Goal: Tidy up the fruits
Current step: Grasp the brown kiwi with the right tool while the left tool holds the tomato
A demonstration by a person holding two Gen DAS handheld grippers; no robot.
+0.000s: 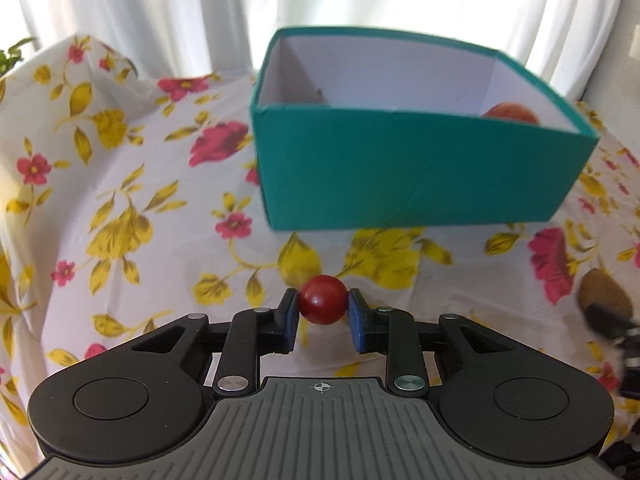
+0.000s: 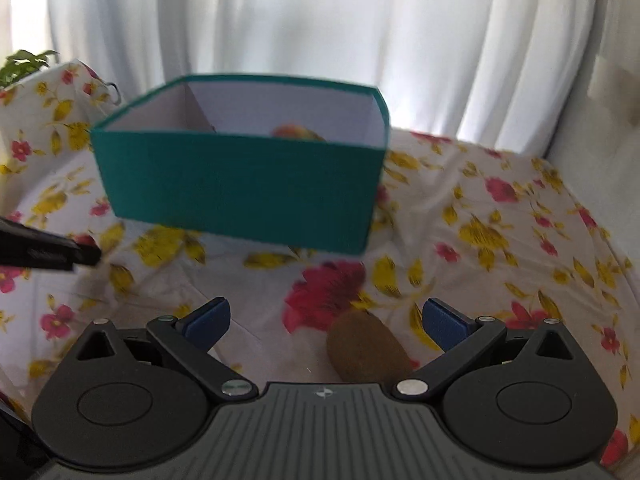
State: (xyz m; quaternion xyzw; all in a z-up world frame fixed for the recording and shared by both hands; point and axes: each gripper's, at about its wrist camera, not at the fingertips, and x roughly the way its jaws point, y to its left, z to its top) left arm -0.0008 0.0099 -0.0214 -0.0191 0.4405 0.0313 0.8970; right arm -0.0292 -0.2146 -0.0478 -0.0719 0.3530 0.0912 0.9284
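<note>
Red cherry (image 1: 323, 299) pinched in the left gripper (image 1: 323, 312), just short of the box (image 1: 420, 172). One orange-red fruit (image 1: 510, 113) sits inside already. Kiwi (image 2: 366, 347) on the cloth (image 2: 500, 240) before the box, right gripper (image 2: 324, 320) spread wide around it. Two fruits left to box, by my read.

Behind your work surface hangs a white curtain (image 2: 280, 32), glowing with daylight from behind. Below the curtain, a creased floral tablecloth (image 1: 120, 184) covers the surface. Left of the curtain's base, green plant leaves (image 2: 24, 64) peek in.
</note>
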